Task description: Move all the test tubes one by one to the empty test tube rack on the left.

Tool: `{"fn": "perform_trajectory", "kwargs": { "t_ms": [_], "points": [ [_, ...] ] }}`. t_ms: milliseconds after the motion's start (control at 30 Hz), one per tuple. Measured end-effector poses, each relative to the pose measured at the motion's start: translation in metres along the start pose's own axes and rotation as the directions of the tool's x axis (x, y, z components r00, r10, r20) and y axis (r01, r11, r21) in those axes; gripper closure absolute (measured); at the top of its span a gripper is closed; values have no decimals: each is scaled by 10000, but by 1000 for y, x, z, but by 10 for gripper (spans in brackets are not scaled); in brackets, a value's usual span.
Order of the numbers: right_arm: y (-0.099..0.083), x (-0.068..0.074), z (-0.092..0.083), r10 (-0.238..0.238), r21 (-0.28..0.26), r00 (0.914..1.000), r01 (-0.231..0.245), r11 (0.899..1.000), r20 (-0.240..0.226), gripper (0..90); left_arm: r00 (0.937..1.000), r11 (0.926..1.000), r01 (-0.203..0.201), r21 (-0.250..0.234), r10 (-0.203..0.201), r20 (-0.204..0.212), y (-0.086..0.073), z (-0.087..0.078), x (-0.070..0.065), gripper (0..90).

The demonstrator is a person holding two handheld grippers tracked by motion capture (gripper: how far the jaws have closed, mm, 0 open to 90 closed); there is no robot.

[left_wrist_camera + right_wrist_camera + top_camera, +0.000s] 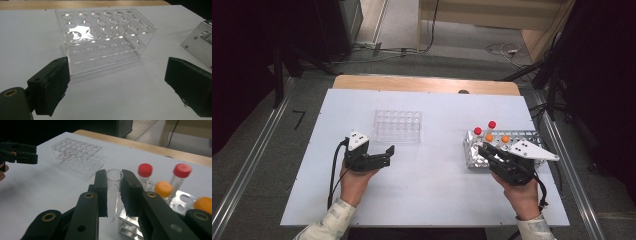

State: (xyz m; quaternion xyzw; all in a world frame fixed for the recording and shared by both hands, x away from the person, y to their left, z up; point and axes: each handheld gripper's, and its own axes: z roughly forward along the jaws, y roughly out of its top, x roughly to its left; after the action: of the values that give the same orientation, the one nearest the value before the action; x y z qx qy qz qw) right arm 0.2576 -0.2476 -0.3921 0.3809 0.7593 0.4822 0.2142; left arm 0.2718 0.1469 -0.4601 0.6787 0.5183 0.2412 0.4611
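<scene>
— Right gripper (114, 192)? Clamped on an uncapped clear plastic test tube (113, 195), held upright just above the near corner of the perforated metal rack (130, 225).

— Why upright? Probably to slot straight into a hole of the clear acrylic tube rack (397, 126), well left of the metal rack.

— Left gripper (117, 82)? Jaws wide, holding nothing, resting near that acrylic rack (likely ready to steady it). Red-capped tubes (145, 173) and orange-capped tubes (163, 190) standing in the metal rack.

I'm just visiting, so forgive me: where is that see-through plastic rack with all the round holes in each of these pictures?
High view: the clear rack sits at table centre, ahead of the left gripper.
Left gripper view: upper middle, beyond the open jaws.
Right gripper view: upper left, behind the capless tube.
Shared landmark: the metal rack.
</scene>
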Motion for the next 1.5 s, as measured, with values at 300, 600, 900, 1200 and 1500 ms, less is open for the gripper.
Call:
{"fn": "perform_trajectory", "kwargs": {
  "t_ms": [300,600,900,1200,1500],
  "points": [
    [5,21,36,-107,332,9965,135,9994,-834,736,9955,9955,-897,-297,905,264,1,3,-30,67],
    [18,43,79,-329,626,9903,417,9972,-1351,736,9889,9926,-1154,-381,1184,893,4,15,-54,131],
    [25,54,104,-147,622,9874,247,9978,-1576,736,9790,9888,-1418,-463,1470,1411,7,24,-72,222],
    [29,70,115,-212,660,9804,347,9972,-1959,735,9684,9807,-1798,-773,1903,1615,9,30,-84,412],
    [32,77,119,-157,773,9762,331,9965,-2163,734,9663,9777,-1944,-800,2049,1559,10,30,-83,656]
  ]
}}
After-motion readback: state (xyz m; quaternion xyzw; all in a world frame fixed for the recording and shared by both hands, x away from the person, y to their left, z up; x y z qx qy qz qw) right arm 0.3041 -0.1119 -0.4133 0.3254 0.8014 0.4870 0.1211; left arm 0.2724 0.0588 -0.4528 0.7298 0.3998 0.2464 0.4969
